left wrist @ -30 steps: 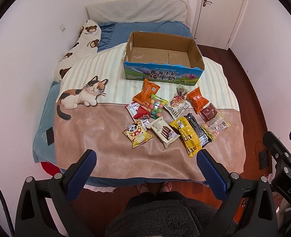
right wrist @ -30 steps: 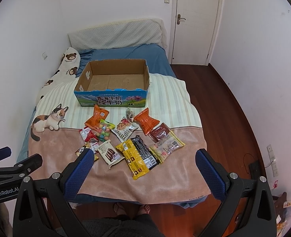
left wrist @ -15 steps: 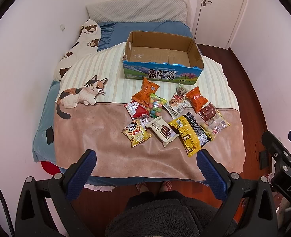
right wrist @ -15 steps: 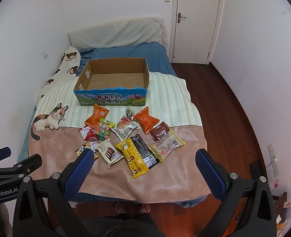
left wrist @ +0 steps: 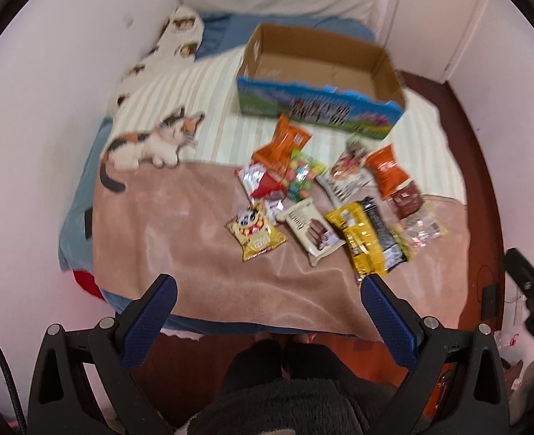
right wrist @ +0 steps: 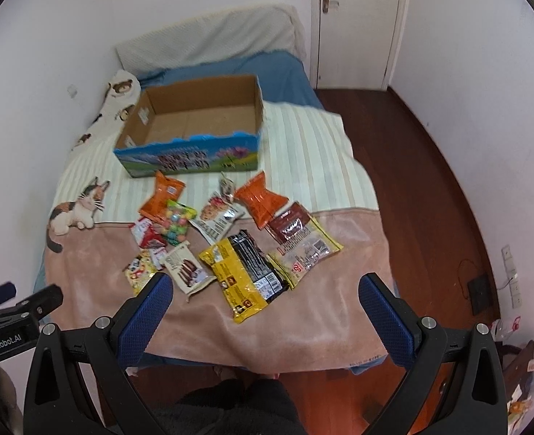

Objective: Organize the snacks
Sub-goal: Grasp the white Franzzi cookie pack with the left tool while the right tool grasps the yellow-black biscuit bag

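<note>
Left wrist view
Left gripper (left wrist: pixel 267 311): I hold it over the foot of the bed, jaws wide apart and empty, so the whole spread stays in sight before I pick.
Snacks (left wrist: pixel 332 203): a loose cluster on the blanket (left wrist: pixel 180 239), none boxed yet; they lie flat and mostly side by side, some overlapping, which leaves edges to pinch.
Panda bag (left wrist: pixel 254 230): nearest my left side, clear of its neighbours, so I judge it the easy first grab.
Box (left wrist: pixel 317 83): open and empty, just behind the snacks, its mouth up to take drops.

Right wrist view
Right gripper (right wrist: pixel 267 311): also spread and holding nothing, hovering short of the bed edge.
Yellow bag (right wrist: pixel 247 272): closest to this gripper, overlapping the clear bag (right wrist: pixel 305 252) beside it; I would lift it first.
Orange bags (right wrist: pixel 261 199): two, closest to the box (right wrist: pixel 194 127), a short carry.
Left gripper (right wrist: pixel 13 311): seen at the frame's edge, apart from mine.
</note>
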Tool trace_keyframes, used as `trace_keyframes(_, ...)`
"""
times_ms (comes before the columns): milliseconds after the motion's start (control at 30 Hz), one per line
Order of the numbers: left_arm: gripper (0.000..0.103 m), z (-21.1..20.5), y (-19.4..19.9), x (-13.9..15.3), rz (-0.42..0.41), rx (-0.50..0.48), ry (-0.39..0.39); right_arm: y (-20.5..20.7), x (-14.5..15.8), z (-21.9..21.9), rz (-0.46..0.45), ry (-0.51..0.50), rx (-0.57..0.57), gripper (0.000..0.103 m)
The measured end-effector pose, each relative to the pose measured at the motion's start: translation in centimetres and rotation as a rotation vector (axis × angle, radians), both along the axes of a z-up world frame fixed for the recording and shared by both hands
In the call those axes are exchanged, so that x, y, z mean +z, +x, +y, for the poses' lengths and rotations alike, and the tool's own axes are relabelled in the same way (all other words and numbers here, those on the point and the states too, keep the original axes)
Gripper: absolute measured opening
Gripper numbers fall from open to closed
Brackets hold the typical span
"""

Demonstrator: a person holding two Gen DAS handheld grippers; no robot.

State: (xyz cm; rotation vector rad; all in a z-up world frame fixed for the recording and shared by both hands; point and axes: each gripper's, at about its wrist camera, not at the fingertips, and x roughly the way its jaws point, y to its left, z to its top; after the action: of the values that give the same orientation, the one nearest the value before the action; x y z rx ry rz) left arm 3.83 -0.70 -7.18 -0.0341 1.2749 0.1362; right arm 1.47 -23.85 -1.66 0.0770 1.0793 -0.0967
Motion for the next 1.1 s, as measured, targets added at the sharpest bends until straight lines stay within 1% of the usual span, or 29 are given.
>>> trace_keyframes(67,0.103,0.3,0.9,-2.2,0.034,0.022,-0.007,1.7,-2.2,-0.8,0.041,-0.002,0.005,0.103)
trace_keyframes(133,0.103,0.6,2.1,-4.8,0.089,0.047,-0.012,3.5,-4.8,-1.3,0.071,0.011,0.035,0.103)
trace_keyframes(167,0.103,0.9,2.6,-6.0,0.109,0.057,-0.025,4.4,-6.4,-1.3,0.097,0.005,0.052,0.103)
trace_keyframes(267,0.103,1.7,3.9,-9.7,0.181,0.097,-0.033,7.1,-11.2,-0.8,0.171,0.011,0.115,0.103)
trace_keyframes(367,0.103,2.9,5.3,-13.2,0.249,0.147,-0.068,9.9,-16.5,0.2,0.251,0.023,0.174,0.103)
trace_keyframes(400,0.103,3.2,5.7,-14.1,0.264,0.16,-0.092,11.0,-18.6,0.8,0.284,0.019,0.197,0.103)
trace_keyframes(467,0.103,3.9,6.4,-15.9,0.304,0.203,-0.112,12.4,-21.6,1.9,0.341,0.015,0.23,0.103)
trace_keyframes(500,0.103,4.2,6.7,-16.5,0.315,0.22,-0.136,13.0,-23.0,2.4,0.368,0.02,0.246,0.103)
trace_keyframes(600,0.103,4.5,7.4,-17.7,0.326,0.265,-0.184,14.5,-26.8,3.7,0.44,0.025,0.289,0.103)
trace_keyframes(667,0.103,3.9,8.0,-18.1,0.327,0.268,-0.21,15.2,-28.8,4.5,0.482,0.046,0.318,0.103)
trace_keyframes(700,0.103,3.4,8.5,-18.5,0.34,0.269,-0.23,15.4,-29.7,4.8,0.501,0.058,0.333,0.103)
trace_keyframes(767,0.103,2.6,9.3,-19.8,0.381,0.283,-0.299,15.6,-31.8,5.2,0.547,0.06,0.345,0.103)
trace_keyframes(833,0.102,1.7,10.2,-21.0,0.411,0.291,-0.341,15.7,-33.2,5.1,0.552,0.036,0.341,0.1)
trace_keyframes(867,0.102,1.3,10.7,-21.7,0.423,0.294,-0.348,15.6,-33.7,4.9,0.55,0.033,0.338,0.099)
trace_keyframes(900,0.102,0.8,11.4,-22.7,0.441,0.297,-0.362,15.4,-34.0,4.7,0.549,0.045,0.332,0.095)
trace_keyframes(933,0.101,0.4,11.9,-23.7,0.467,0.305,-0.368,15.2,-34.1,4.3,0.544,0.058,0.326,0.092)
trace_keyframes(967,0.096,0.0,12.4,-24.7,0.488,0.314,-0.382,15.0,-34.2,4.0,0.539,0.07,0.319,0.091)
trace_keyframes(1000,0.094,-0.3,12.8,-25.5,0.505,0.319,-0.396,14.8,-34.4,3.6,0.543,0.087,0.308,0.091)
trace_keyframes(1100,0.083,-1.1,13.7,-27.6,0.534,0.339,-0.416,14.1,-35.3,2.7,0.587,0.117,0.263,0.091)
